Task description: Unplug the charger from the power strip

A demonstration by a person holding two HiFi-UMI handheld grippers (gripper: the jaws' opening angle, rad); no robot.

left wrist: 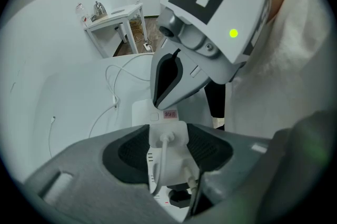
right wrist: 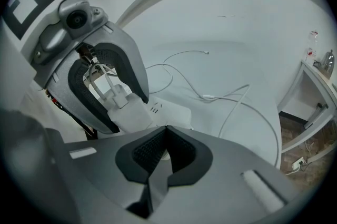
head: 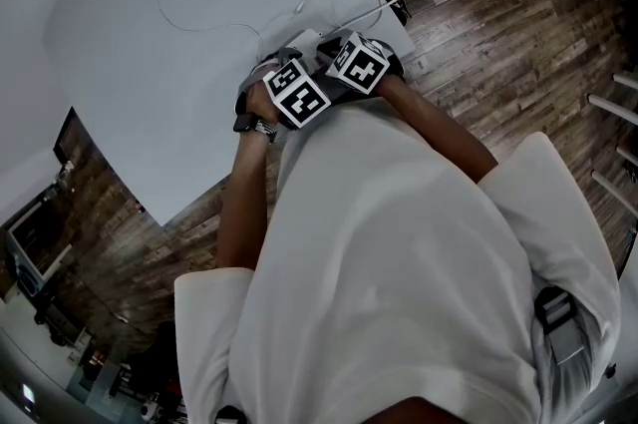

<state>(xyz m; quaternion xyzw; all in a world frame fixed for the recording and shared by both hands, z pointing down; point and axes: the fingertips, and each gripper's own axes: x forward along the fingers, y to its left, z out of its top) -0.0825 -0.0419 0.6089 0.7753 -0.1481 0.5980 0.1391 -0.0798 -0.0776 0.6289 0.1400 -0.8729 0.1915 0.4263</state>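
The charger (left wrist: 168, 139) is plugged into the power strip (left wrist: 141, 112) and stands up from its top. The left tongs (left wrist: 171, 133) are wide and squeeze the charger on both sides. The right tongs (right wrist: 166, 132) are shut tight. Their tip seems to press on the power strip, just beside the charger. The power strip lies on the white counter (right wrist: 237, 70). The grab looks done, so the pull comes next. The left tongs should pull straight away from the power strip while the right tongs hold it down.

We note large white round-edged tabletop (head: 140, 83) filling left. Dark brown wood-plank floor (head: 498, 43) at right and near. Beyond tabletop's far edge stands small white square side table (left wrist: 117, 18), carrying clear bottle (left wrist: 80, 11) beside shiny rounded metal vessel (left wrist: 98, 8).
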